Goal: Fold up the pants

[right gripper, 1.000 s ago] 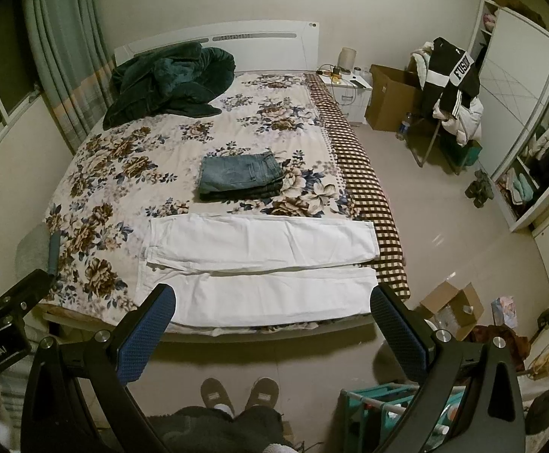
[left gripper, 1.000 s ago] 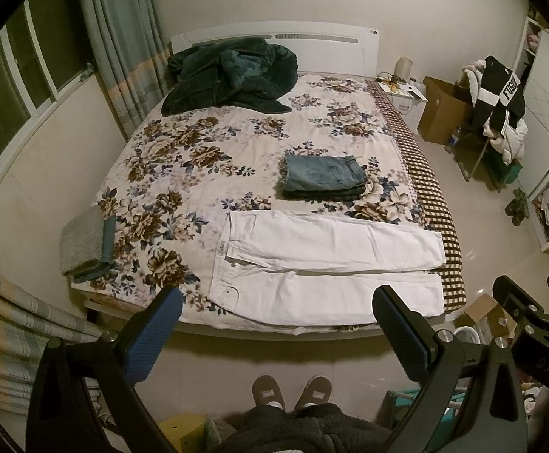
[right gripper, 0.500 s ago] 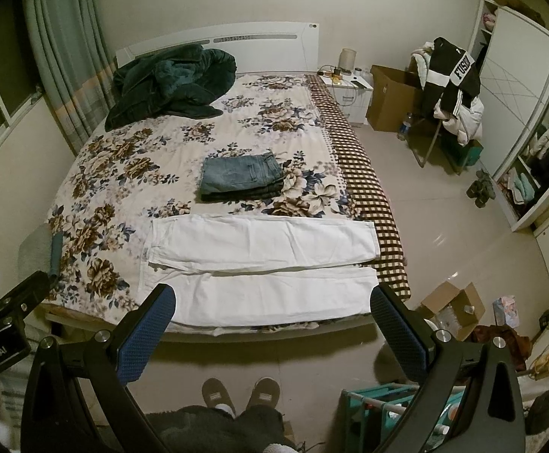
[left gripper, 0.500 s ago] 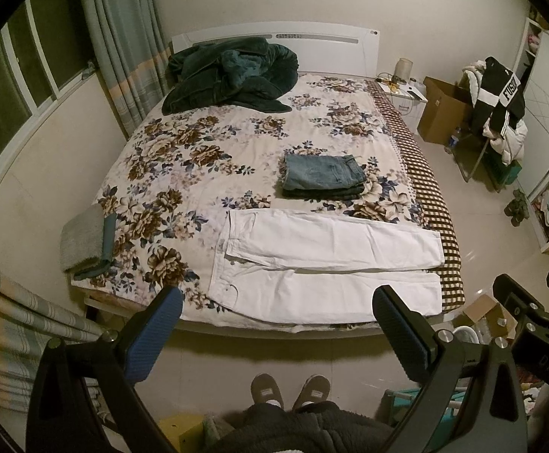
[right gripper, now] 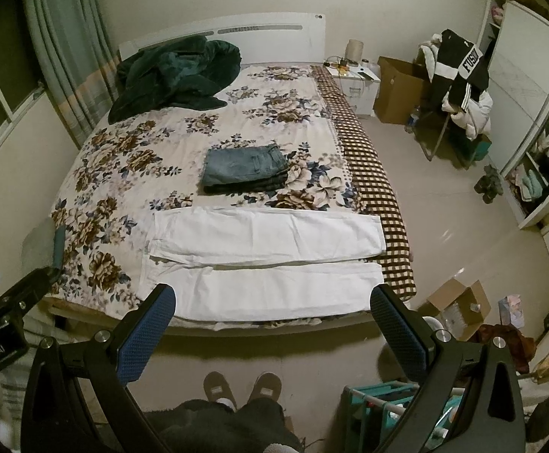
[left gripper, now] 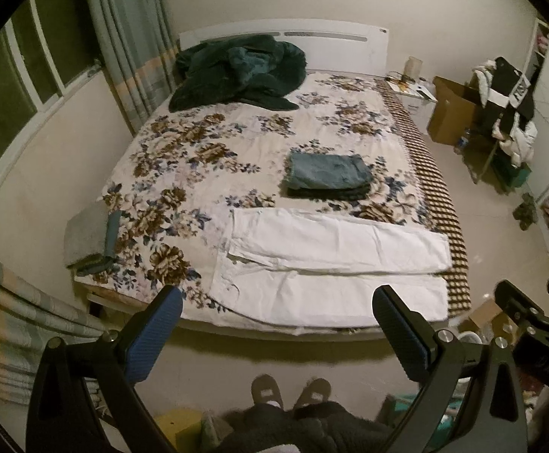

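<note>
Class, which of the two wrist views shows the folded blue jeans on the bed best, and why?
The right wrist view: the folded blue jeans sit nearer the picture's middle and look sharper, with seams visible. The left wrist view shows the same whole stack, but blurred, with less detail.

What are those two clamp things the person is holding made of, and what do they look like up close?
Each is a black, frame-like gripper with two splayed fingers, their inner faces covered in blue textured pads, with silver bolts at the joints. The left gripper and right gripper look alike. White lettering shows on the left one's body in the right view. The person wears grey slippers and dark fuzzy trousers.
</note>
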{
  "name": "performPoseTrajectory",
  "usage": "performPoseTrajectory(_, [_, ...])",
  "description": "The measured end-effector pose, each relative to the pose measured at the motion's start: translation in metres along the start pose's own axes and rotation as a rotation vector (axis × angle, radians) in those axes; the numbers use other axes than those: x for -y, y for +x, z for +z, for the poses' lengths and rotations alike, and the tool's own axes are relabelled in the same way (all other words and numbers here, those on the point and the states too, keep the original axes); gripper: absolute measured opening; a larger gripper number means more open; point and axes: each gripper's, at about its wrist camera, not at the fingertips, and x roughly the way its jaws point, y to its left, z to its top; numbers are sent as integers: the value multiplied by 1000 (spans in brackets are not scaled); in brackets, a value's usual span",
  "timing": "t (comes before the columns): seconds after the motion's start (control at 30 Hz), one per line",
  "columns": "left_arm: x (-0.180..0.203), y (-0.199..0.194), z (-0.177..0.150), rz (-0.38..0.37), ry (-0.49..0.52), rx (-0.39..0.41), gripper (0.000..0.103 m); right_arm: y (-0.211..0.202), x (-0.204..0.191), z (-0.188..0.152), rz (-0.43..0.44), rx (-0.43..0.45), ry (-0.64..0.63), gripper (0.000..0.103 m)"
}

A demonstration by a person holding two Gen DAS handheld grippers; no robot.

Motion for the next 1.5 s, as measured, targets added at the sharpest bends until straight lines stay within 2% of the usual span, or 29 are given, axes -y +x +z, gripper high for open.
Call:
performPoseTrajectory(0.03, [2,8,6,11,-10,0,103,8,4,3,-4,0,5,103])
performPoseTrajectory(0.07, [3,16,-3,17,-17,4,103,18,10,2,-6,0,10,103])
performPoseTrajectory(0.3, [12,88,24,104,-46,-4,103,107,43,26,-30,-35,37,103])
performPoseTrajectory(0.53, [11,176,53,139,-56,-93,103,219,62,61,-64,-99,64,103])
performPoseTrajectory(0.67, [5,247,81,149,-67,-181,103,300,64,87,-70,-166,108,103])
performPoseTrajectory(0.73, [-5,290,96,152,-94,-233,103,354,69,104,-82,-217,153,103])
performPoseTrajectory(0.87, [-29,392,122,145,-185,-366,103,455,81,128,-110,-314,257,103])
performPoseTrajectory(1.0, [-63,501,133,149,-321,-501,103,580,107,146,-122,-430,415,103])
performPoseTrajectory(1.1, [-86,577,133,154,-436,-586,103,668,128,151,-150,-486,524,103])
performPoseTrajectory(1.13, [-95,601,131,151,-483,-611,103,680,135,146,-158,-498,544,103])
performPoseTrajectory(1.2, [-106,640,128,152,-556,-650,103,733,153,141,-184,-533,609,103])
performPoseTrajectory(1.33, [-119,708,121,141,-680,-722,103,796,183,116,-203,-610,729,103])
performPoseTrajectory(1.5, [-124,768,97,196,-751,-835,102,842,212,95,-244,-650,828,103])
